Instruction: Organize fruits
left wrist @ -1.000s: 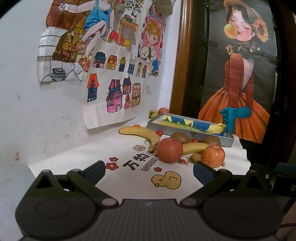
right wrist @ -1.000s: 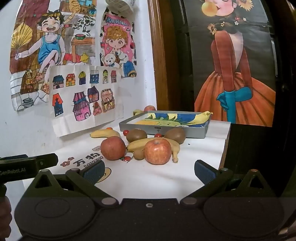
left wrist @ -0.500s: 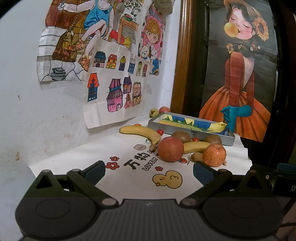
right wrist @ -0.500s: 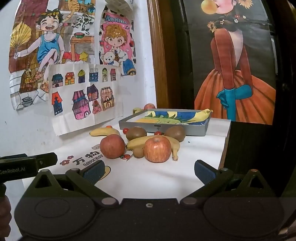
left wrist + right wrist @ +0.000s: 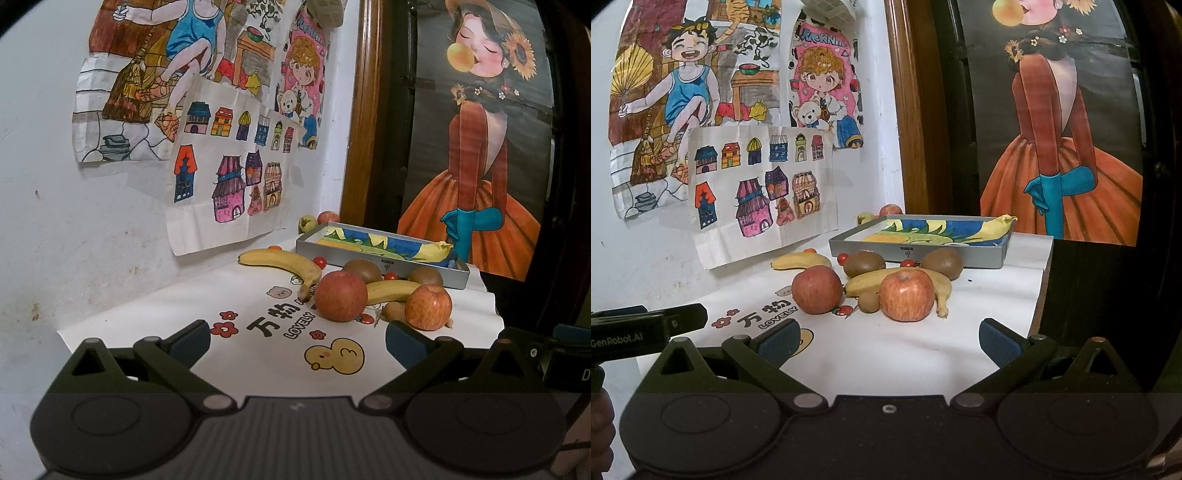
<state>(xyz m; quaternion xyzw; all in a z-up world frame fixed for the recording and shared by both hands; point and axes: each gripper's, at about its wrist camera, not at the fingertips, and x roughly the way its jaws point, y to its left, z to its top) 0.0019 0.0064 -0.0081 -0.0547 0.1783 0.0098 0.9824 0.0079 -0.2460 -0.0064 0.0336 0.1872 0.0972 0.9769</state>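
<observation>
Left gripper [image 5: 297, 336]: we find the jaws spread wide, holding nothing, short of the fruit.
Right gripper [image 5: 889, 336]: likewise spread, empty.
Fruits: we note two apples [image 5: 907, 294], bananas [image 5: 280, 261] and kiwis [image 5: 941, 261] clustered on the white mat [image 5: 908, 345], just before the grey tray [image 5: 916, 253].

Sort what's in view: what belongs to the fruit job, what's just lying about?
Job: two apples, bananas, kiwis, cherry tomatoes, grey tray, both open tools.

Lying about: wall drawings, dress poster, printed table cover.
</observation>
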